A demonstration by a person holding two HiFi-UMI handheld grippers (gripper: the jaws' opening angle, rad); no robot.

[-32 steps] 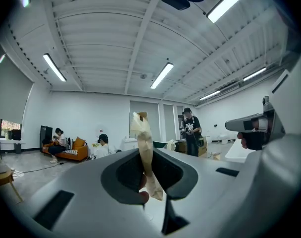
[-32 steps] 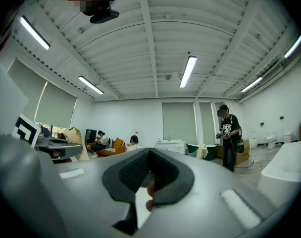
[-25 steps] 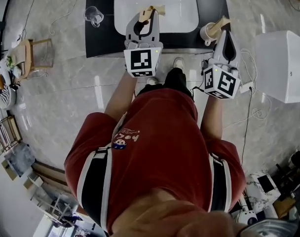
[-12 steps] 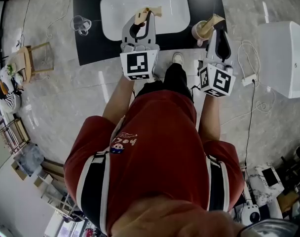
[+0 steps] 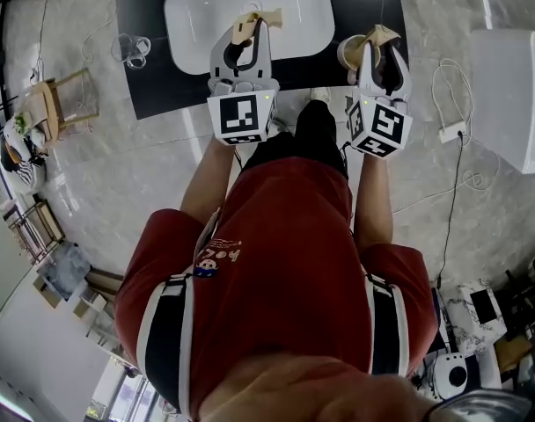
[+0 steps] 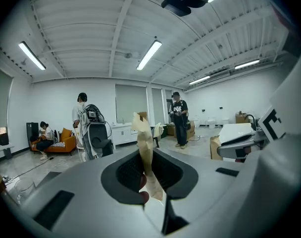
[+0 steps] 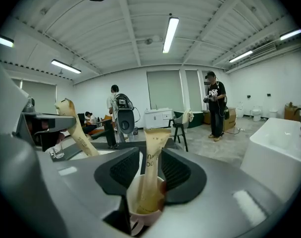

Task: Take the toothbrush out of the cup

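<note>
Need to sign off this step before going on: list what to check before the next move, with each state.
1. Left hand-held gripper shut on the toothbrush: ok.
2. Toothbrush clear of the cup, over the sink: ok.
3. Right hand-held gripper jaws opening, cup between them: ok.
4. Cup resting on the counter: cannot tell.
5. Tan tube standing in the cup: ok.

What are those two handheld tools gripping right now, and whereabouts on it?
The left gripper pinches the tan wrapped toothbrush near its lower end. The right gripper's jaws are opening around the cup, gripping nothing.
</note>
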